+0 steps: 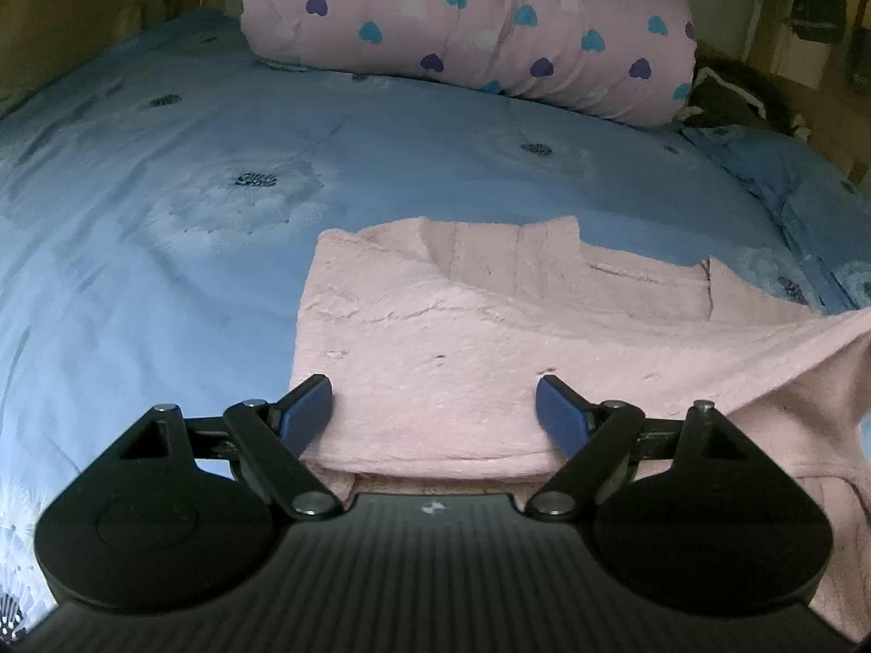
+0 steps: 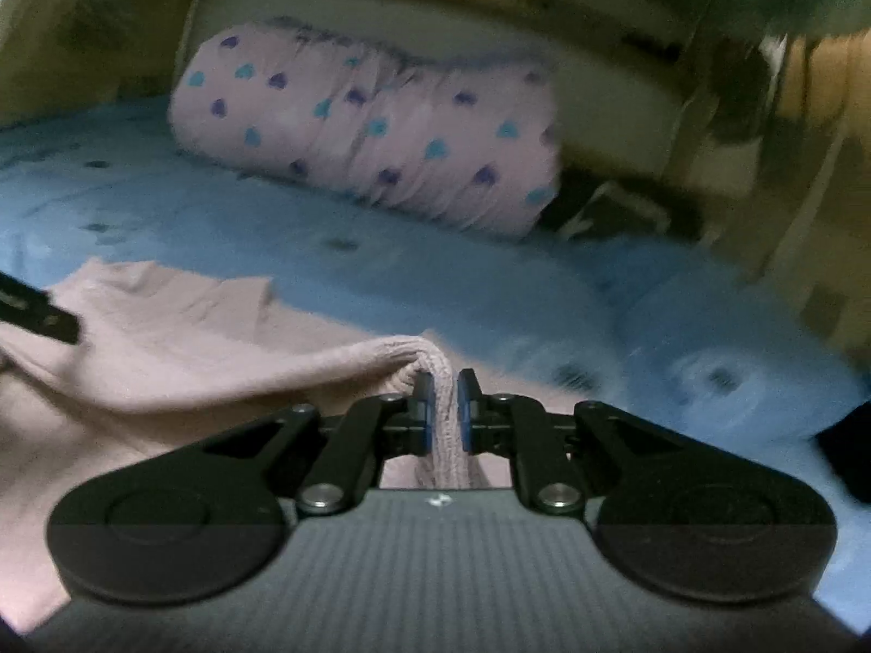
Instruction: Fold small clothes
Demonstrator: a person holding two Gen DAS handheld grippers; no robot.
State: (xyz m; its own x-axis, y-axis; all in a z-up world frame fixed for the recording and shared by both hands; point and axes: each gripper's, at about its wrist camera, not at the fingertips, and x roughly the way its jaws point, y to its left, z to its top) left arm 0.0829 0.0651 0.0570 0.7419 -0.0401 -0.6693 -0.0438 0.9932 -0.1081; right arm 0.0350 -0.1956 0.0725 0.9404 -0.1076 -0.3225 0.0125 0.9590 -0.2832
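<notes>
Pinching a ribbed cuff of the pink sweater, your right hand-held gripper has its blue pads clamped tight on the knit, which bunches up between them and lifts a ridge of fabric off the bed. Your left hand-held gripper stands wide apart over the near hem of the same sweater, its blue fingers just above the cloth with nothing pressed between them. The sweater lies spread on the blue floral bedspread, its collar toward the far side, one sleeve drawn off to the right edge of the left wrist view. A rolled pink quilt with blue and purple hearts sits at the far end of the bed, well apart from the sweater.
</notes>
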